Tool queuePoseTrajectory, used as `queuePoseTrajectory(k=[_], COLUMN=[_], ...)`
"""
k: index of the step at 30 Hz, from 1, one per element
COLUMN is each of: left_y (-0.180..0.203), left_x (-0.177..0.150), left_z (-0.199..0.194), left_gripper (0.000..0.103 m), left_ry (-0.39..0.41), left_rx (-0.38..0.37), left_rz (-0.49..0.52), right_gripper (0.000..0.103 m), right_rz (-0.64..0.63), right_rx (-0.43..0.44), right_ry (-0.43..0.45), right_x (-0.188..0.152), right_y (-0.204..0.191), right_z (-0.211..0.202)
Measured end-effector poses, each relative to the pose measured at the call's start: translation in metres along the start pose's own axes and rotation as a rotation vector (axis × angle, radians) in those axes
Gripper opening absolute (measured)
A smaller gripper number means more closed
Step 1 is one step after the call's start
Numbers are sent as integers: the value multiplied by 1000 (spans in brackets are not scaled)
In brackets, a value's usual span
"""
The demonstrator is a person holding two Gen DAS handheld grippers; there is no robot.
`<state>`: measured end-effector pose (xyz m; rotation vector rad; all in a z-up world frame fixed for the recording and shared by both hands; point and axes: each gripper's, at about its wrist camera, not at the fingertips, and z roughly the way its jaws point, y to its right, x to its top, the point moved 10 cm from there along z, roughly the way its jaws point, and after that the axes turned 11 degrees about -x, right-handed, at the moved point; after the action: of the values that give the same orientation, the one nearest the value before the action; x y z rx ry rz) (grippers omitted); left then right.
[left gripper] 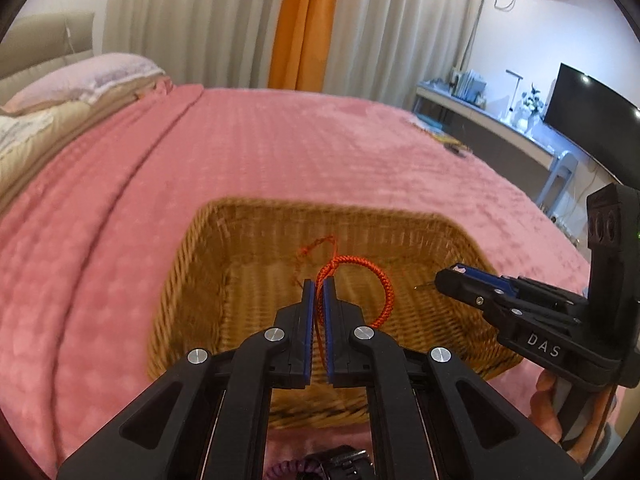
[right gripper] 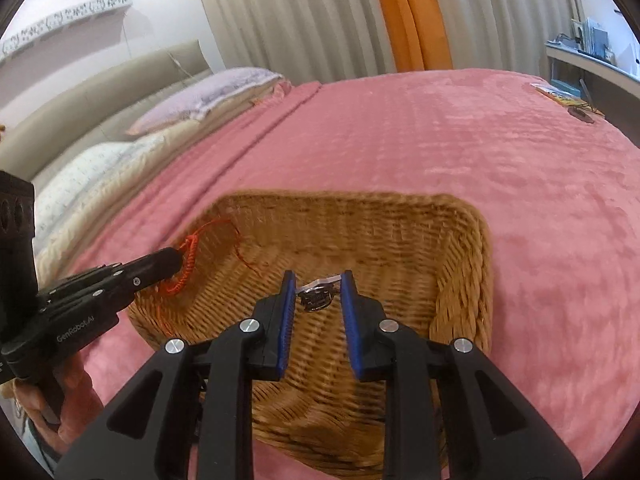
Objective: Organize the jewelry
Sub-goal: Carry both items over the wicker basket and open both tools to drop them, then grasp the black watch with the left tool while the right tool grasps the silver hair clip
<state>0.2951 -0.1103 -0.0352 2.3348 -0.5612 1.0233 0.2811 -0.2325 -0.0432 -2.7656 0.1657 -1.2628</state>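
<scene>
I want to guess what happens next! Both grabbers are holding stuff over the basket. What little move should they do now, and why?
Probably lower both a little, then let go. The left gripper pinches the red bracelet and the right gripper clamps a small silver piece. Both already hang over the basket, which looks empty, so a short drop would land them inside.

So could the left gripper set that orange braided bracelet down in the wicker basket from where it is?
Probably yes. The left gripper, jaws shut on the orange bracelet, is already above the open basket, and nothing lies between them. The right gripper stands off to the side.
</scene>
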Motion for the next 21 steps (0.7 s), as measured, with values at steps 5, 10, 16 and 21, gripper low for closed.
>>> queuePoseTrajectory(k=[5, 10, 16, 21], left_y=[0, 13, 26, 29], left_x=[-8, -20, -39, -60], left_z=[-10, -41, -76, -97], left_gripper=[23, 41, 46, 46], left_ry=[-13, 7, 22, 36], left_rx=[-15, -35, -54, -56], left_rz=[-17, 3, -11, -51], right_gripper=[21, 31, 43, 43], right_rz=[-2, 11, 17, -11], right_rx=[-6, 12, 31, 42], right_ry=[-56, -76, -47, -36], right_x=[-14, -27, -43, -67], right_y=[1, 1, 0, -10], right_z=[3, -14, -57, -95])
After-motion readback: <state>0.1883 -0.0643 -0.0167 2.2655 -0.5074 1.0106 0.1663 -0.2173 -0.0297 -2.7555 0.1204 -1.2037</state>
